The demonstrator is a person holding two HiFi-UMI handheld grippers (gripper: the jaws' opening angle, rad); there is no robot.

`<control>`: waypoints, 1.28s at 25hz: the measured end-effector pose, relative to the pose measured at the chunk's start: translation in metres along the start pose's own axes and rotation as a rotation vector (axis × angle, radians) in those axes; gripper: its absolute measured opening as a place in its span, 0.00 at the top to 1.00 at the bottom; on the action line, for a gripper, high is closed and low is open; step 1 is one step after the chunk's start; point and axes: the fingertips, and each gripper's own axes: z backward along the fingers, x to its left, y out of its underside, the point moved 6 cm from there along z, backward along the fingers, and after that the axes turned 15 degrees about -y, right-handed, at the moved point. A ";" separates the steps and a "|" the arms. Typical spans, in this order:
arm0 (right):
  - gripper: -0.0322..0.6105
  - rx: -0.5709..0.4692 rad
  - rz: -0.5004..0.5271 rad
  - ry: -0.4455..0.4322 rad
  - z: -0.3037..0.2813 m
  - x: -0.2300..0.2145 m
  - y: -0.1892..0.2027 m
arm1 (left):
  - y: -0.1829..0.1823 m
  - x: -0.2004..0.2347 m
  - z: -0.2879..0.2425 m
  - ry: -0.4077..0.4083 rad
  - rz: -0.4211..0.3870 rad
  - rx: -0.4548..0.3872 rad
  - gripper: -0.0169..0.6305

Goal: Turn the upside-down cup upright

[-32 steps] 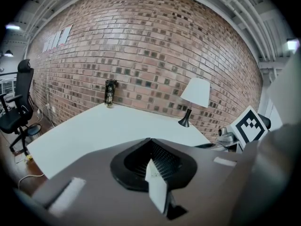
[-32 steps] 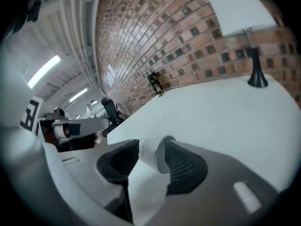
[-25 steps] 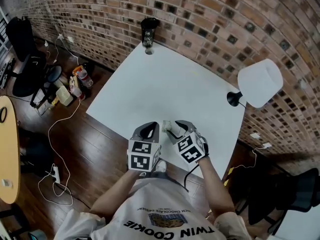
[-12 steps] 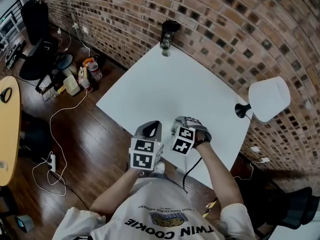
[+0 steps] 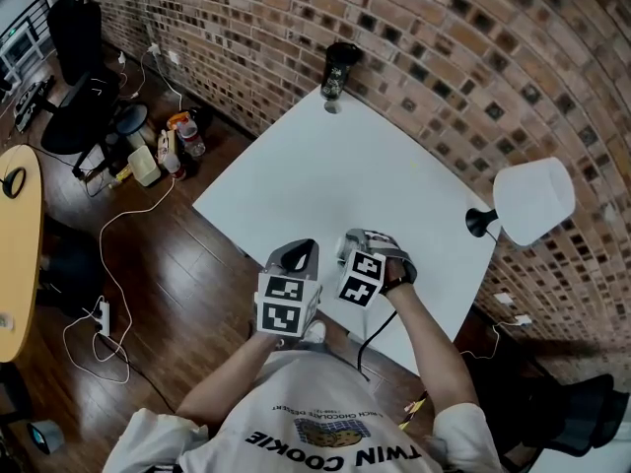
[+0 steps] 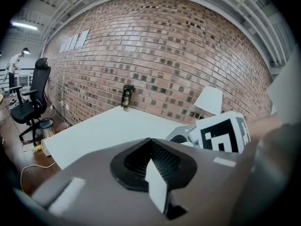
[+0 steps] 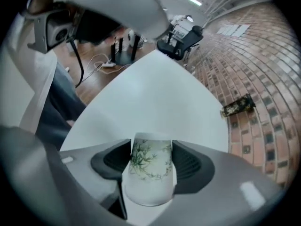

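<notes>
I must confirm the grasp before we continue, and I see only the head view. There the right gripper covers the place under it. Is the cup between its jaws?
Observer: Yes. In the right gripper view the cup sits between the jaws of the right gripper. The jaws have just been opening, and the pads stand close beside the cup without a clear squeeze.
Operator: Thank you. From above I cannot judge the other gripper. Does it carry anything?
Observer: No. In the left gripper view the left gripper has its jaws together, with nothing between them.
</notes>
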 end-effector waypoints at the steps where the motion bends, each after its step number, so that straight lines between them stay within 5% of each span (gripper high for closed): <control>1: 0.53 -0.065 -0.038 0.026 0.007 -0.002 -0.001 | -0.001 -0.001 -0.001 0.001 -0.002 0.001 0.97; 7: 0.53 -0.386 -0.271 0.151 0.032 -0.005 0.010 | -0.002 -0.013 -0.008 0.025 -0.024 0.014 0.97; 14: 0.53 -0.898 -0.775 0.277 0.037 0.007 0.049 | -0.003 -0.032 -0.012 0.064 -0.065 0.020 0.97; 21: 0.53 -0.998 -0.864 0.451 0.028 0.023 0.068 | 0.001 -0.046 -0.016 0.097 -0.104 0.037 0.97; 32: 0.53 -0.926 -0.889 0.410 0.013 0.034 0.067 | 0.004 -0.042 -0.013 0.108 -0.114 0.048 0.97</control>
